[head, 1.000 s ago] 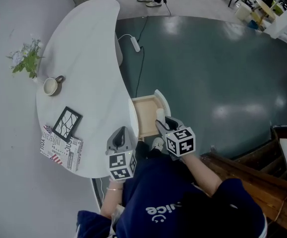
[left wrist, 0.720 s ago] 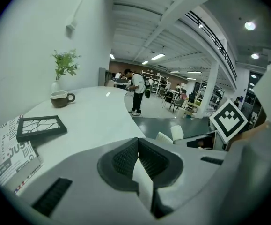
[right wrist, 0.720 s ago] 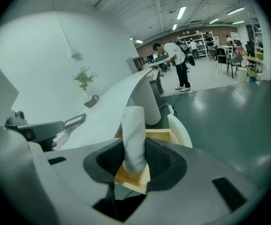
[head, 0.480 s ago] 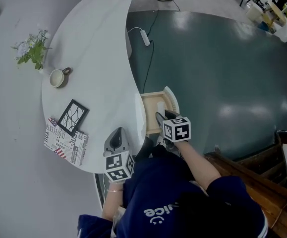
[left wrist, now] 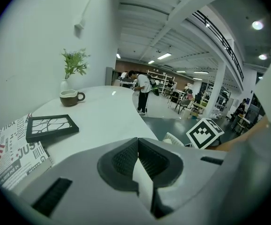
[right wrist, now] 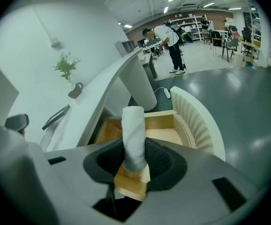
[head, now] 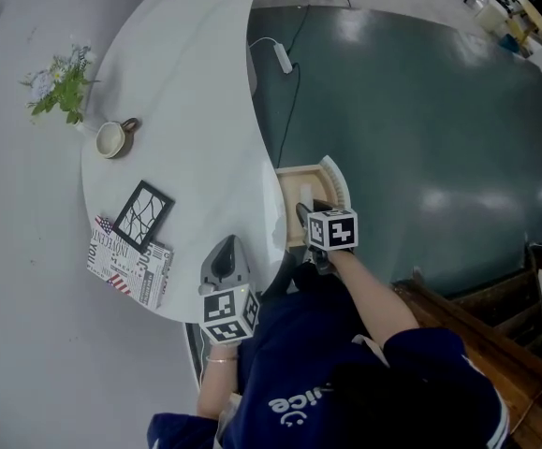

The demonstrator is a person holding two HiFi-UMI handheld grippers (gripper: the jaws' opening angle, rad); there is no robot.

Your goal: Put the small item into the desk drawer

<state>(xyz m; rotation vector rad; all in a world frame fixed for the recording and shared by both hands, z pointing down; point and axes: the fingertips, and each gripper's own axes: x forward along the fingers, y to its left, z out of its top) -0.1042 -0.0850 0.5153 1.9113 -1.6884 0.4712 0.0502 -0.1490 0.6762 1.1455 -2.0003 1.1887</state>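
A small white rolled item (right wrist: pixel 134 136) stands upright between the pads of my right gripper (right wrist: pixel 134 162), which is shut on it. That gripper (head: pixel 310 217) hangs over the open wooden drawer (right wrist: pixel 172 124) at the desk's right side, pointing down into it. The drawer has a white ribbed front (head: pixel 336 178). The roll's lower end is over the drawer's near wall. My left gripper (head: pixel 226 253) is held over the front edge of the white desk (head: pixel 186 110); its jaws (left wrist: pixel 137 146) are shut with nothing in them.
On the desk are a cup (head: pixel 111 138), a small plant (head: pixel 60 87), a black picture frame (head: pixel 142 215) and a printed box (head: pixel 125 265). A power strip (head: pixel 283 59) lies on the dark floor. A wooden bench (head: pixel 495 316) is at the right.
My right gripper has sunk toward the open drawer with the roll still in it. The left gripper has shifted a little along the desk edge.
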